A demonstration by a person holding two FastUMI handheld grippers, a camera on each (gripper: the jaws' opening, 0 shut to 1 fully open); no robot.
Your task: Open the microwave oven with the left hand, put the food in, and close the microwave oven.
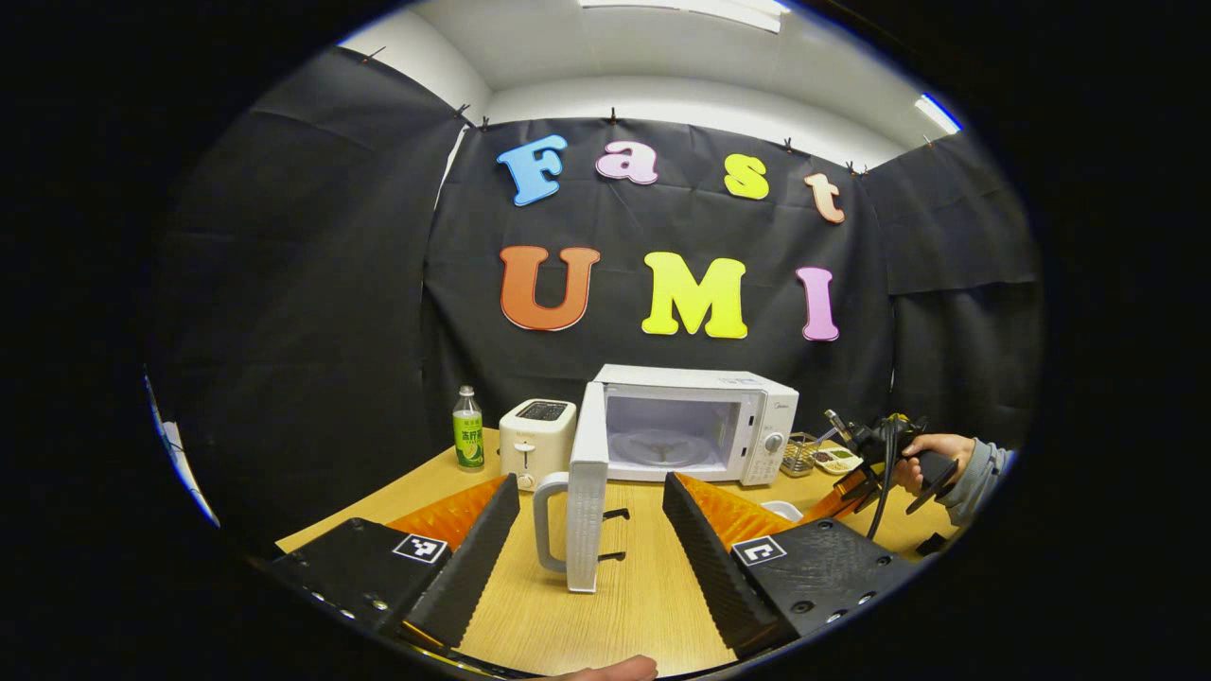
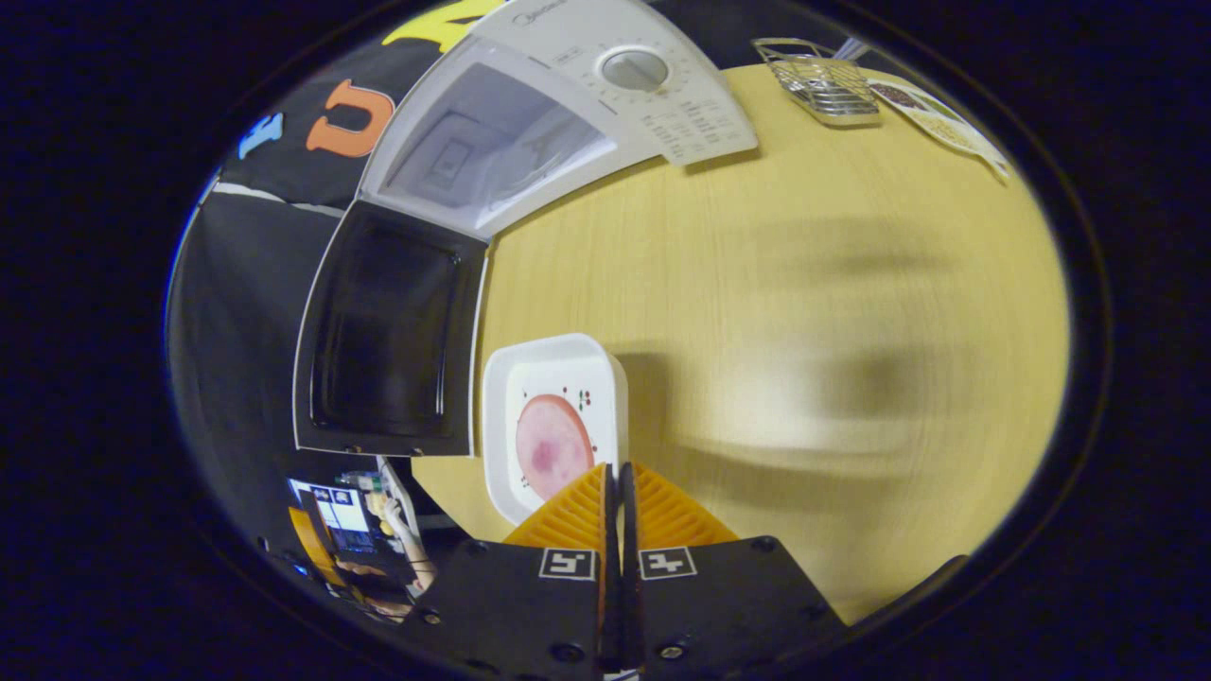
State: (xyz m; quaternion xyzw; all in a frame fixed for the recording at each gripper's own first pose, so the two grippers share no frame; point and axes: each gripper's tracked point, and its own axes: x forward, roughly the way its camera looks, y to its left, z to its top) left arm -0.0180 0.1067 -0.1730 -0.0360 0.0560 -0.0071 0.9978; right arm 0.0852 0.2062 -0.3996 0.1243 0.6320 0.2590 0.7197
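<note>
Plate (image 2: 553, 416) edge pinched in right gripper (image 2: 620, 492).

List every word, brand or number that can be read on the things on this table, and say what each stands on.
None can be read with certainty.
Print on the microwave control panel: too small.
Label on the green bottle: too small.
The plate: no text.

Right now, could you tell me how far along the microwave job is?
Done: the microwave door stands open, the cavity bare. In hand: the right gripper grips the food plate by its rim, jaws closed. The left gripper is open. Left: load the plate, close the door.
</note>
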